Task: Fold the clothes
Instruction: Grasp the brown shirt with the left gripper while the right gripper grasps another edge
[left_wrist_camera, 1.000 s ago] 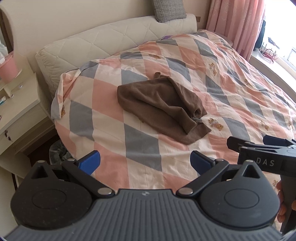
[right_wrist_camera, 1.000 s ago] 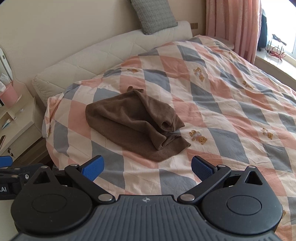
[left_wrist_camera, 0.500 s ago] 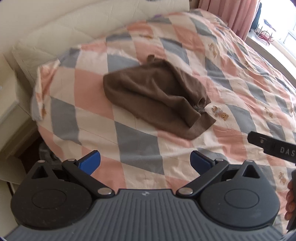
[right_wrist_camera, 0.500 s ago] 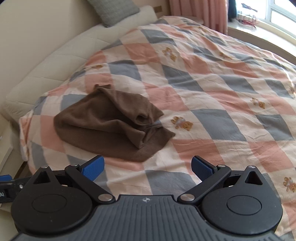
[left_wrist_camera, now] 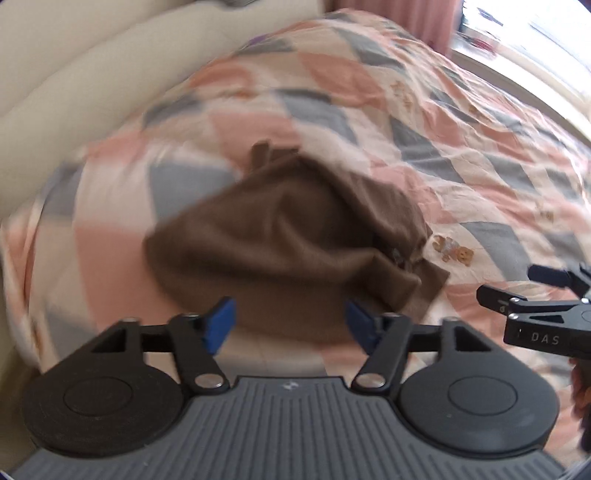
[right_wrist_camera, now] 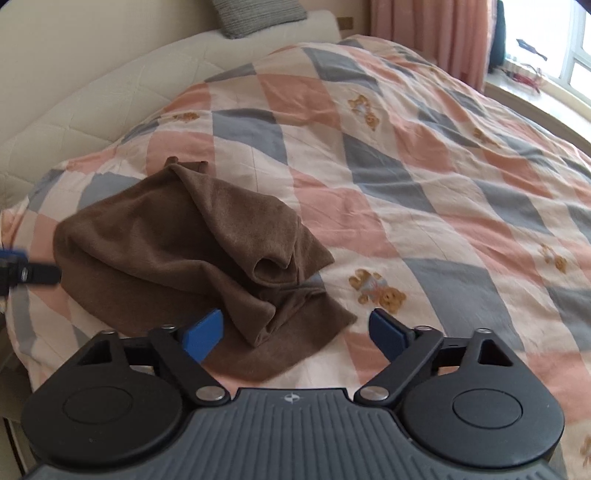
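Now your left hand-held gripper point(left_wrist_camera: 290, 320) sits much closer to the garment point(left_wrist_camera: 295, 236) than a second ago, and its view is blurred. Its blue pads stand spread, nothing between them, just at the brown heap's near edge. Your right hand-held gripper point(right_wrist_camera: 295, 330) has closed in too, fingers spread and empty, the garment's near corner lying between and just ahead of them. The right view shows sharply what the left smears: a crumpled garment on the checked quilt point(right_wrist_camera: 424, 177), a bear print point(right_wrist_camera: 376, 290) just beside it. Headboard point(right_wrist_camera: 110, 85) and curtain point(right_wrist_camera: 436, 29) lie well beyond.
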Demonstrator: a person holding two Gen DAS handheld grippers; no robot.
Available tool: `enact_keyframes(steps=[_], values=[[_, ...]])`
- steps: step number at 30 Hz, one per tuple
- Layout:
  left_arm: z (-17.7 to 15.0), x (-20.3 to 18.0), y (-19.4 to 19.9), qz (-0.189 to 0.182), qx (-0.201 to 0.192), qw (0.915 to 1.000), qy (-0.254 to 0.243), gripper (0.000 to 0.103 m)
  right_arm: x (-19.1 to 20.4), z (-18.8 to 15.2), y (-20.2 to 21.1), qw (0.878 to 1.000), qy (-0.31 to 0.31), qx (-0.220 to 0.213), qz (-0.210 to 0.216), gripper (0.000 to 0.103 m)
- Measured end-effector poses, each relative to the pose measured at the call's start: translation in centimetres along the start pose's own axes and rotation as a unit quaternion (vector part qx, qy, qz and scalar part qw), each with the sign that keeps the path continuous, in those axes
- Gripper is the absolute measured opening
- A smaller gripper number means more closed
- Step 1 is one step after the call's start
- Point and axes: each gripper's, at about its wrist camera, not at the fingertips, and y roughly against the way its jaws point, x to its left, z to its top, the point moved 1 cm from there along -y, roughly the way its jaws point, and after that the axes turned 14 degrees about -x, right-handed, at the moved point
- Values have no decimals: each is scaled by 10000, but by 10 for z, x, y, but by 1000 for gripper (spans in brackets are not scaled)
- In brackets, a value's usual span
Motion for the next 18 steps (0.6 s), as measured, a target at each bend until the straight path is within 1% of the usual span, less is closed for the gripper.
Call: enact_keyframes(steps=[3, 4, 5, 7, 8, 10, 11, 12, 14, 16, 17, 18], values=[[12, -3, -35, -151, -134, 9970, -752, 50, -1, -7, -31, 9987, 501, -34, 15, 74], [16, -3, -47, -203, -172, 9947, -989, 50, -1, -9, -40, 9978, 654, -41, 27, 71], [20, -3, -59, -255, -210, 9919, -1225, 50, -1, -12, -50, 9967, 806, -48, 39, 71], [27, -4, -82, -359, -286, 9845, -1695, 56, 0, -17, -68, 9938, 1103, -73, 63, 70], [31, -4, -94, -410, -324, 9798, -1929, 58, 1, -19, -77, 9920, 1255, -100, 81, 70], [39, -5, -117, -513, -398, 9688, -2392, 67, 4, -21, -92, 9886, 1493, -168, 86, 71], [42, -5, -128, -580, -408, 9648, -2532, 70, 5, -22, -100, 9871, 1587, -183, 93, 71], [47, -4, -140, -682, -356, 9646, -2522, 75, 6, -22, -107, 9860, 1651, -206, 131, 71], [54, 2, -157, -952, -162, 9688, -2281, 76, 11, -22, -120, 9820, 1859, -254, 221, 73], [53, 9, -164, -1160, 17, 9752, -1882, 74, 17, -23, -132, 9762, 2123, -312, 321, 73], [53, 12, -167, -1264, 107, 9776, -1681, 70, 19, -22, -136, 9729, 2255, -302, 401, 66], [52, 16, -170, -1366, 196, 9793, -1479, 52, 22, -22, -139, 9709, 2328, -184, 526, 52]])
